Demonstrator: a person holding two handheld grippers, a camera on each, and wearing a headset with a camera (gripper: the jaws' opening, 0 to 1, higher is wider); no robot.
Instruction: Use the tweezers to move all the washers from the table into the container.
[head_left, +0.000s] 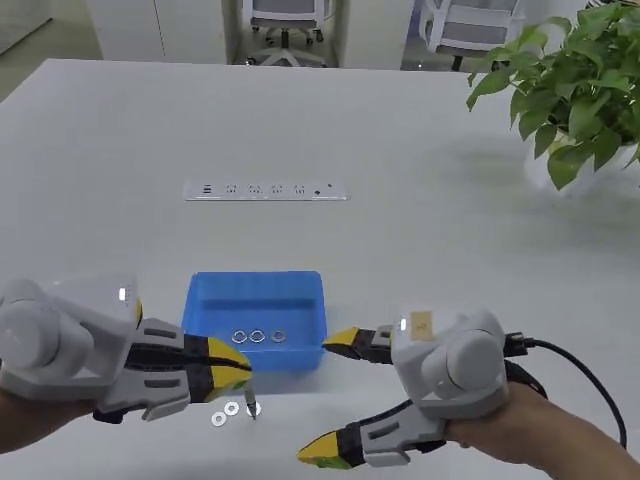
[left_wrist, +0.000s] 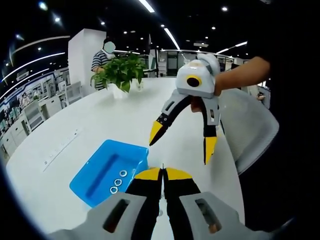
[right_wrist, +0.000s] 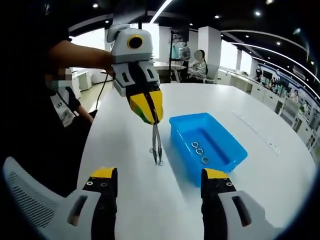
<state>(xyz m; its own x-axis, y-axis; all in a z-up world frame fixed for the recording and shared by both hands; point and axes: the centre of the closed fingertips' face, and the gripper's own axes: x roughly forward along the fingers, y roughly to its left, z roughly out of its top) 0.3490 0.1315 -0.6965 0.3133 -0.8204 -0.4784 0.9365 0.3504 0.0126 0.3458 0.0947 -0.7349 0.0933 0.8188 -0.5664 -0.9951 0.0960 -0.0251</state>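
Left hand-held gripper clamped shut on upright tweezers, tips down.
Loose washers lie on the tabletop directly beneath its jaws, the blue container just beyond. The right hand-held gripper hovers alongside, wide open and empty.

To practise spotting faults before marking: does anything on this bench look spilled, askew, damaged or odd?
Nothing stands out. The blue container sits flat on the table with three washers inside; a few loose washers lie beside the tip of the tweezers, awaiting pickup.
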